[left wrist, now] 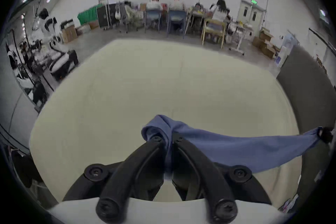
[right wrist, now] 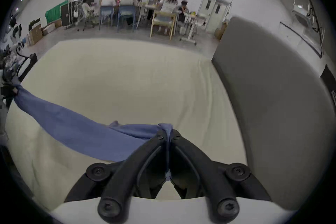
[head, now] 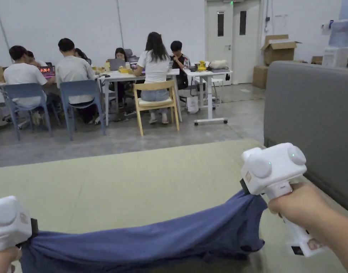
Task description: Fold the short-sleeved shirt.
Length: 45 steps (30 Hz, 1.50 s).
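A blue short-sleeved shirt [head: 145, 241] hangs stretched between my two grippers above a pale cream surface [head: 127, 188]. My left gripper [left wrist: 168, 138] is shut on one bunched end of the shirt [left wrist: 236, 148], with cloth pinched between its black jaws. My right gripper [right wrist: 168, 134] is shut on the other end of the shirt [right wrist: 81, 129]. In the head view the left gripper [head: 31, 231] sits at the lower left edge, and the right gripper [head: 246, 188] is higher, at the right, held by a hand [head: 298, 206].
A grey padded panel [head: 312, 117] stands along the right side of the cream surface. Beyond the far edge is concrete floor, then several people seated at white desks [head: 141, 76] with chairs. Cardboard boxes [head: 278, 49] sit near double doors at the back right.
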{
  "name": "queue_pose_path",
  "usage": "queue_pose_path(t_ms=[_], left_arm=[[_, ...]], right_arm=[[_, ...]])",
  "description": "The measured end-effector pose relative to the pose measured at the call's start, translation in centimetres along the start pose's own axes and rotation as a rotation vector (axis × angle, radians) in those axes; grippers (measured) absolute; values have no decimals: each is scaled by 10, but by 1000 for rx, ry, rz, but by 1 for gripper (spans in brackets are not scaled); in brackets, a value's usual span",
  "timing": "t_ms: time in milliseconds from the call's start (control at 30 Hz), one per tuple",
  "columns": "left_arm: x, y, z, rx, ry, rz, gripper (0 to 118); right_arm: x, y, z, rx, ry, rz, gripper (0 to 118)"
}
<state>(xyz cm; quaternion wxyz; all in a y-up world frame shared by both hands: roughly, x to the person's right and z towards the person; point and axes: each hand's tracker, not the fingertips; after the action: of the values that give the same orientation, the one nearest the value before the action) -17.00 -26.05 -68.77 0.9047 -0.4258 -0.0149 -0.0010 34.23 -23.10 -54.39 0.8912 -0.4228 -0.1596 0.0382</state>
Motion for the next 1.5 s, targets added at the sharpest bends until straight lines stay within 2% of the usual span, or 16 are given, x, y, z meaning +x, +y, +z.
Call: queue_pose_path(t_ms=[133,267,333,467,533,667,833,1033,1100,1233,1333,1367,1400,1433,1467,1500], left_arm=[[-14,-71,-16,-70,7,-42,3],[-48,-150,17,-79,-71,-18,3],[-62,-185,34,-103,-67,-19,3],[-83,-238,72,-149,-65,-37,3],[-88,-255,90,-178,-84,-12,3],[-87,-278,106,-182,-96,-70,3],[-82,-294,92,-241,-60,-124,3],[-71,-311,56,-331,-9,-175,3],[-64,-310,58,-318,19,-217,3],[-62,-314,52,-319,43,-255,3],[-63,-314,54,-323,41,-206,5],[-64,-311,56,-329,40,-181,18],[-65,-306,62,-332,36,-144,58],[-69,-302,74,-308,29,-105,103],[-72,-298,90,-259,44,-86,103],[-75,-296,108,-195,17,-62,115]], right_arm=[[3,-77,-20,-41,47,-17,4],[11,-157,4,-51,23,-1,4],[18,-193,25,-81,72,-69,4],[28,-250,69,-89,93,-114,4],[31,-273,88,-114,119,-171,4],[23,-313,108,-136,88,-128,4],[25,-347,91,-231,97,-182,4],[25,-362,42,-354,93,-198,4],[23,-370,22,-419,96,-186,4],[13,-364,23,-411,59,-164,4],[13,-361,21,-422,54,-144,17],[17,-359,24,-420,58,-164,31],[24,-356,30,-417,75,-216,65],[31,-351,41,-400,111,-291,107],[37,-346,58,-331,159,-339,107],[41,-339,78,-272,138,-356,117]])
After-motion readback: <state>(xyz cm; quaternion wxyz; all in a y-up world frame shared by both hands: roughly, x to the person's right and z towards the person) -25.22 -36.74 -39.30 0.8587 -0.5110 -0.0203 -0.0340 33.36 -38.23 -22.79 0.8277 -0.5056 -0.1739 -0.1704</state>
